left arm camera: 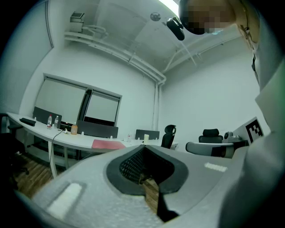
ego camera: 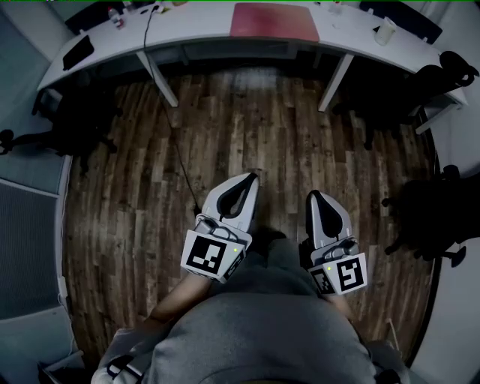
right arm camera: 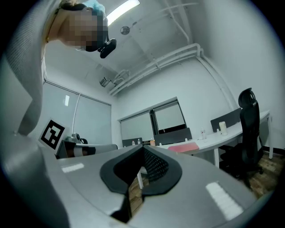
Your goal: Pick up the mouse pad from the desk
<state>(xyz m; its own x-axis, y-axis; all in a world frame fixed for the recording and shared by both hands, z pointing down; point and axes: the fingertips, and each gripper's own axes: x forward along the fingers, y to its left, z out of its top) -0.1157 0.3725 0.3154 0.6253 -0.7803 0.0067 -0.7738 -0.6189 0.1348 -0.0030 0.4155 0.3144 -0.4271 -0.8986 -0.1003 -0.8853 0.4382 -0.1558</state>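
Left gripper (ego camera: 246, 181) and right gripper (ego camera: 315, 197) clenched, empty, well back from the desk (ego camera: 202, 24); pad (ego camera: 274, 20) lies on it.

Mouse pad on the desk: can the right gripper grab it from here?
Probably not yet: the mouse pad lies on the desk, across wooden floor from the right gripper, whose jaws are shut. Nothing blocks the way.

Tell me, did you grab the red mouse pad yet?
Nothing looks done yet. The red mouse pad lies flat on the white desk, far across the wooden floor. In hand: nothing. The left gripper and right gripper are both shut and empty, held out above the floor. Left to do: go up to the desk, open a gripper, grab the pad and lift it.
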